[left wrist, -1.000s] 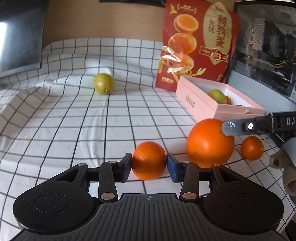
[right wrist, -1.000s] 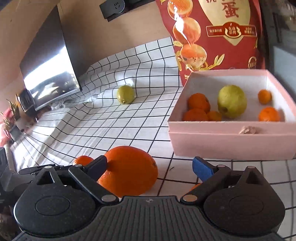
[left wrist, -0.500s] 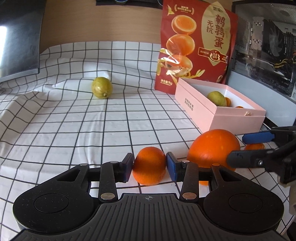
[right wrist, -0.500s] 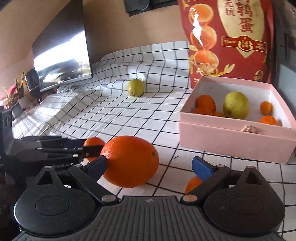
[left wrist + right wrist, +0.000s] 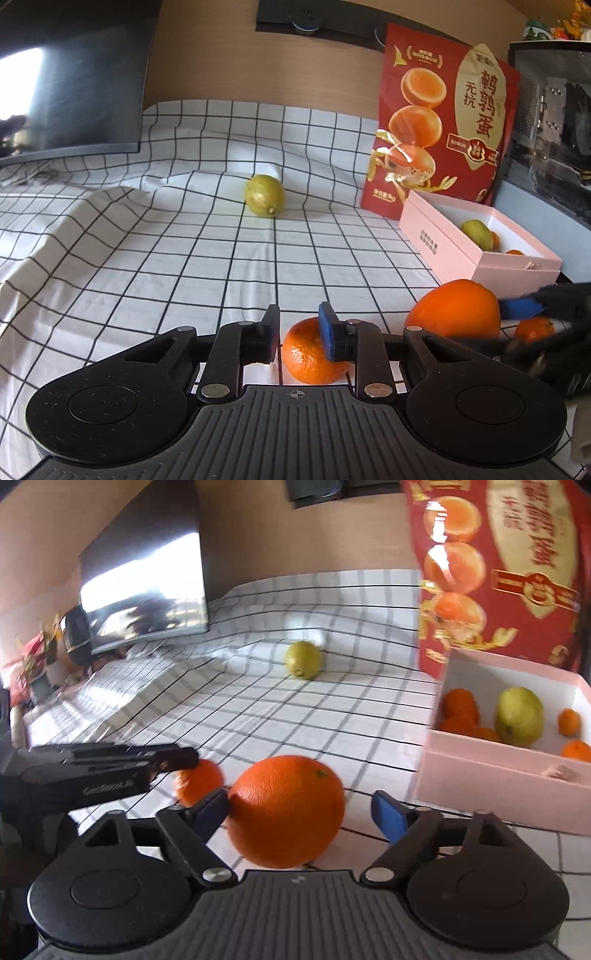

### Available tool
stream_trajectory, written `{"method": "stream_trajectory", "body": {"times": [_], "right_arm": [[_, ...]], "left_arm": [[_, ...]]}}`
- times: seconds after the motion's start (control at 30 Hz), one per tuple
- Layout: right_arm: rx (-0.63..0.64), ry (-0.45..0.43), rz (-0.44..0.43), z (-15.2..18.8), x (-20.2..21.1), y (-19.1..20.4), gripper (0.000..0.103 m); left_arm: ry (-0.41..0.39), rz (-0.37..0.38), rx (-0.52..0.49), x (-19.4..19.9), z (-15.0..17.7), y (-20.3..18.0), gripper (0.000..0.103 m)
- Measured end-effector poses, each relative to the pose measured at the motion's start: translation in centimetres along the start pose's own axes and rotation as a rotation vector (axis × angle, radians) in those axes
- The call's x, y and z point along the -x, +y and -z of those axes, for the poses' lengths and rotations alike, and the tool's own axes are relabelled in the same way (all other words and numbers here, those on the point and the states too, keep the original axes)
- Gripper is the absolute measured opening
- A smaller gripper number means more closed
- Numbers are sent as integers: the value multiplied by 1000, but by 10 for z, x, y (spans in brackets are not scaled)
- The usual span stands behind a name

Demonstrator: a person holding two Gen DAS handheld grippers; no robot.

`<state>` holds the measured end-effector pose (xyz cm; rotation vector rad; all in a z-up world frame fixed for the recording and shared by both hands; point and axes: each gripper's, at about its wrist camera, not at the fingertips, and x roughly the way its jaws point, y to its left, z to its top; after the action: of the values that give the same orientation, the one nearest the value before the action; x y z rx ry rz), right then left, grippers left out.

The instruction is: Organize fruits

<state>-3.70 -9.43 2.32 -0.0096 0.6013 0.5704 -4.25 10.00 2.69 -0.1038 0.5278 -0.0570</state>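
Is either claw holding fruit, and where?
Right gripper holds nothing: only one finger touches the big orange. Left gripper on the small orange: cannot tell.

A big orange [image 5: 286,810] and a small mandarin [image 5: 314,352] sit close together on the counter. A lemon [image 5: 265,195] lies apart at twelve o'clock. A pink box [image 5: 491,790] at two o'clock holds more fruit.

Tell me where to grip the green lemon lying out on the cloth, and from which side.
Grip the green lemon across its rounded middle, coming from above. It lies on its side on the checked cloth with its nub toward the camera, so pads on that taper would likely slip. Nothing crowds it.
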Motion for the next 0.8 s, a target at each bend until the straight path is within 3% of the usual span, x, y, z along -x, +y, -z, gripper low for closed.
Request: {"method": "stream_trajectory", "body": {"times": [0.07,0.23,0.37,0.5,0.67,0.8], "right_arm": [[45,36,-18,1,-8,13,71],[142,104,-1,11,-29,41,65],[175,122,7,18,-34,51,65],[202,96,9,23,-24,53,67],[213,65,29,23,-17,49,76],[262,38,30,15,-22,53,77]], "left_arm": [[-2,4,1,0,1,1,28],[-2,12,33,3,3,11,28],[-1,55,80,0,3,20,28],[-9,80,57,-2,5,17,28],[8,139,86,-5,4,15,28],[16,147,109,-6,2,19,28]]}}
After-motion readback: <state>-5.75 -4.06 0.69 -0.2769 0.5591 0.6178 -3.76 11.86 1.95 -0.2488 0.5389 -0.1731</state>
